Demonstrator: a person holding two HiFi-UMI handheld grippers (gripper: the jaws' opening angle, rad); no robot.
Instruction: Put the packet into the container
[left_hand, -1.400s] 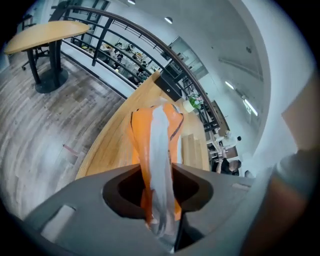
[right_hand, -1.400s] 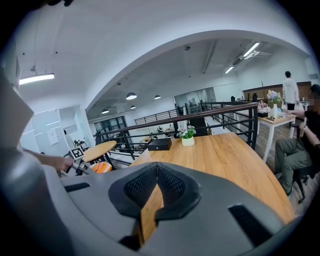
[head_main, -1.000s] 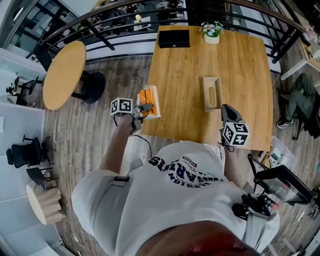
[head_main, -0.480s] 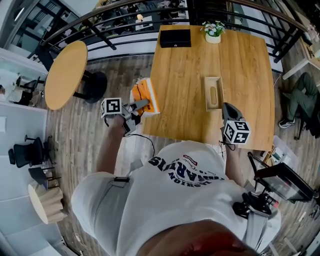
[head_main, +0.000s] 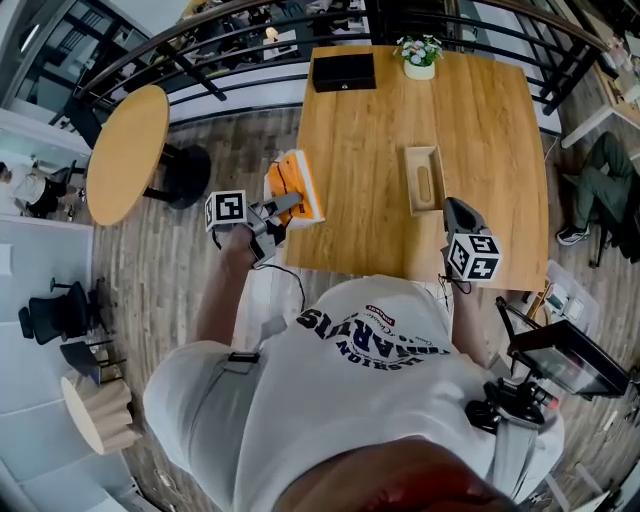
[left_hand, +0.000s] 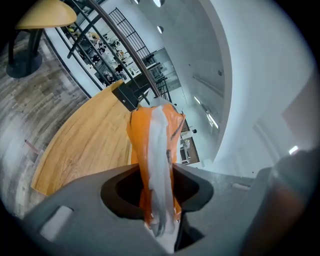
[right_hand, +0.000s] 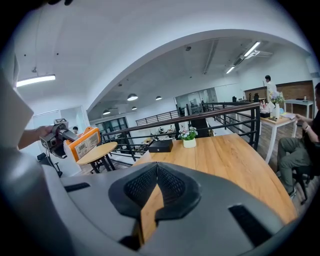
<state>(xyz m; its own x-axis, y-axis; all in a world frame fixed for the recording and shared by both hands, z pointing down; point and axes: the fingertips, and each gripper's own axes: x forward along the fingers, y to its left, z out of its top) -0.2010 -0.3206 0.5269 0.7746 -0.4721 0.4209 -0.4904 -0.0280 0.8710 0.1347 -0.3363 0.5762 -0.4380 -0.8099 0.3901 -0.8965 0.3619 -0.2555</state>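
Observation:
An orange and white packet (head_main: 295, 188) hangs in the air just off the left edge of the wooden table (head_main: 480, 130). My left gripper (head_main: 283, 207) is shut on its lower end. In the left gripper view the packet (left_hand: 155, 145) stands up out of the closed left gripper (left_hand: 159, 187). The wooden container (head_main: 424, 180), a narrow open tray, lies in the middle of the table, well to the right of the packet. My right gripper (head_main: 455, 212) hovers near the table's front edge beside the container. It is shut with nothing in it, as seen in its own view (right_hand: 156, 180). That view also shows the packet (right_hand: 84, 142).
At the table's far edge sit a black box (head_main: 343, 72) and a small flower pot (head_main: 419, 55). A round side table (head_main: 125, 150) stands to the left over the plank floor. A black railing (head_main: 240, 50) runs behind. A seated person's legs (head_main: 600, 190) are at the right.
My left gripper has shifted a little to the left and away with the packet, which now tilts more upright off the table's edge. The right gripper has barely moved.

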